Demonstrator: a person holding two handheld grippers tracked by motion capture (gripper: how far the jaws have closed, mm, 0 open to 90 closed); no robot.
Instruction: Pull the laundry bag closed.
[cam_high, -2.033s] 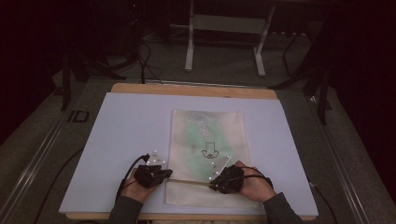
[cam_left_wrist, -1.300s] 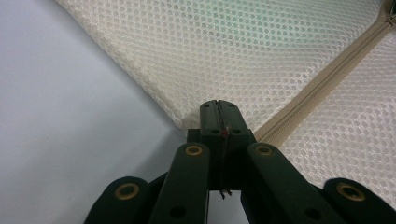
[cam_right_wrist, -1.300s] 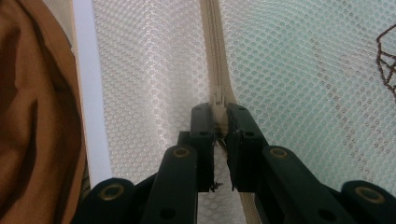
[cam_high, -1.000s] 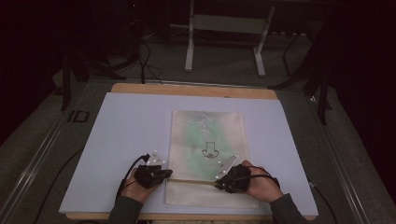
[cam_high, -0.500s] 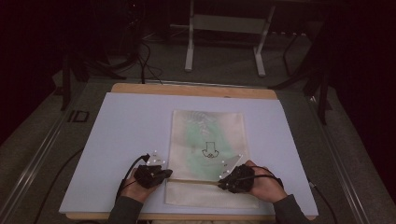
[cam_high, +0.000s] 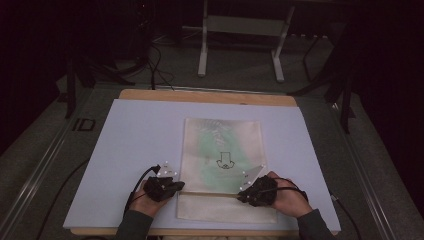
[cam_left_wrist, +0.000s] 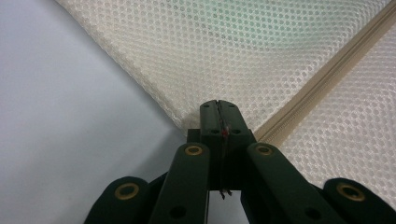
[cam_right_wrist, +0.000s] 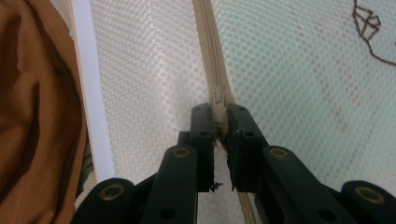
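Note:
A cream mesh bag (cam_high: 222, 150) with a green tint inside and a small dark drawing lies flat on the white board (cam_high: 140, 135). A beige zipper (cam_high: 210, 194) runs across its near part. My left gripper (cam_high: 179, 188) is shut on the bag's left edge beside the zipper's end; in the left gripper view its jaws (cam_left_wrist: 218, 108) pinch the mesh bag (cam_left_wrist: 261, 46) next to the zipper (cam_left_wrist: 327, 74). My right gripper (cam_high: 241, 196) is shut on the zipper pull (cam_right_wrist: 218, 100); in the right gripper view its jaws (cam_right_wrist: 218, 115) straddle the zipper (cam_right_wrist: 208, 56).
The board rests on a wooden table (cam_high: 210, 96) whose near edge is close under both hands. A brown cloth (cam_right_wrist: 32, 116) hangs past that edge. Cables trail from both grippers. White stand legs (cam_high: 202, 55) are on the floor behind the table.
My right gripper has slid a little to the right along the zipper line. The left gripper and the bag have stayed where they were.

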